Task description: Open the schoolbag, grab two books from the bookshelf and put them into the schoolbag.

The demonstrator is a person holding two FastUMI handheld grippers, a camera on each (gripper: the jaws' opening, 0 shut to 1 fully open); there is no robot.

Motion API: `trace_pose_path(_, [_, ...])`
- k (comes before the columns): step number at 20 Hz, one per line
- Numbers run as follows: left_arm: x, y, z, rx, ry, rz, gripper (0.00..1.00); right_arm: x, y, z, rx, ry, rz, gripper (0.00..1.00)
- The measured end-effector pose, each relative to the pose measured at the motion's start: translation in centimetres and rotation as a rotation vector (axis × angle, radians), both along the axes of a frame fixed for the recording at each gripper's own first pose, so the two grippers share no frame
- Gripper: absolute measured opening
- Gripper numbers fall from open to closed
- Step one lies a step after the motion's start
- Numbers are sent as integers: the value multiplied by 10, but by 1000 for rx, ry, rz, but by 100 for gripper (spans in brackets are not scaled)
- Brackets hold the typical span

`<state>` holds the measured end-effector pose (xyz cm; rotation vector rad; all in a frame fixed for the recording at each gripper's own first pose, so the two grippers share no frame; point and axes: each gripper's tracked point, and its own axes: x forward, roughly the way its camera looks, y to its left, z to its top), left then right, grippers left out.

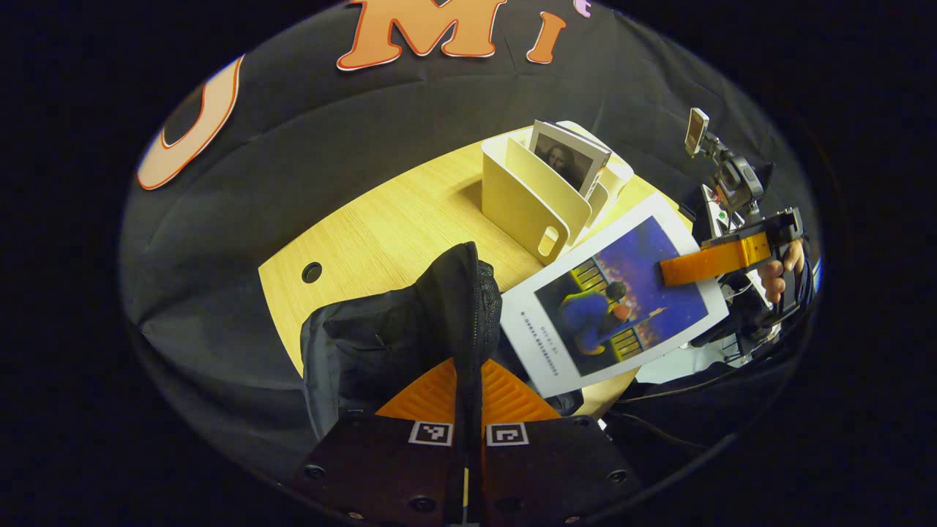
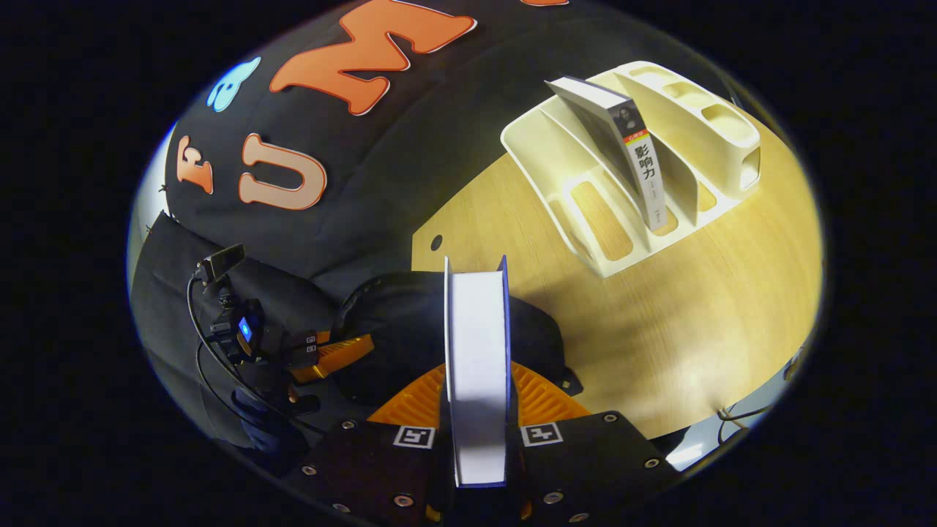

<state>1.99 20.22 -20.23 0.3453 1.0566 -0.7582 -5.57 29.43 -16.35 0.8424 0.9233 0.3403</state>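
Schoolbag [image 1: 395, 329]: black, on the wooden counter [image 1: 381, 227], its zip edge clamped in the left claw [image 1: 468, 380]
Book [image 1: 615, 300]: blue picture cover, clamped in the right claw [image 2: 476, 395], held just beside the bag, above the counter
Bookshelf [image 2: 637, 161]: cream rack farther back, one more book [image 2: 644, 168] leaning in a slot
Risk: book may catch the bag's rim if the mouth is not held wide enough, or slip from its edge grip
Writing: Chinese characters on the shelved book's spine; small print on the held cover too small to read
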Motion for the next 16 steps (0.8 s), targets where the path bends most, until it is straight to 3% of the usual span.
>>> trace_pose_path(7, [0, -7, 1, -35, -1, 53, 3, 15, 41, -26, 125, 15, -27, 28])
trace_pose_path(16, [-4, -16, 2, -44, -8, 58, 3, 48, 95, -64, 261, 18, -123, 28])
